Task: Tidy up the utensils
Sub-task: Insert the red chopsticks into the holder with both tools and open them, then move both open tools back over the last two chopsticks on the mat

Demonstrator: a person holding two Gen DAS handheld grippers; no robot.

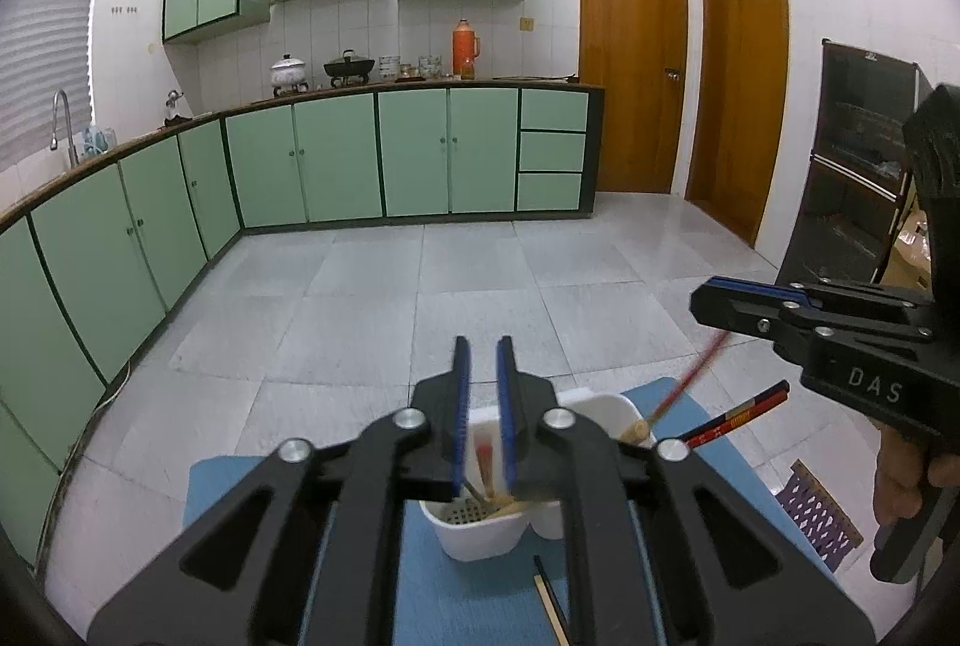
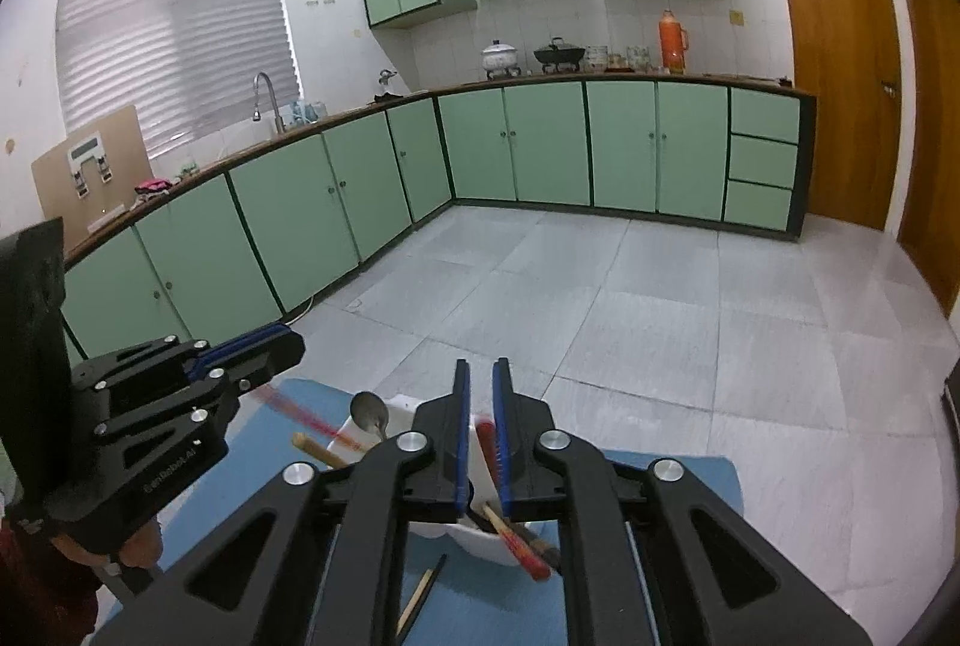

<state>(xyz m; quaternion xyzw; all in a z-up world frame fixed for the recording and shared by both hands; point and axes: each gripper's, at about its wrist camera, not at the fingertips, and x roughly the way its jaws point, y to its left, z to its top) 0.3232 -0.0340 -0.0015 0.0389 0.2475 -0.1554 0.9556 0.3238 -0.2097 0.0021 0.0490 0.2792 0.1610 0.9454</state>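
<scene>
The right gripper, marked "DAS", pinches a red chopstick slanting into the white holder on the blue mat. The left gripper, lettering too small to read, is nearly pressed together above the holder, gripping nothing. A spoon stands in the holder.

"DAS" in white letters on the right gripper body, left wrist view. Left gripper body carries faint lettering, too small to read. Red-black chopstick print unreadable.
</scene>
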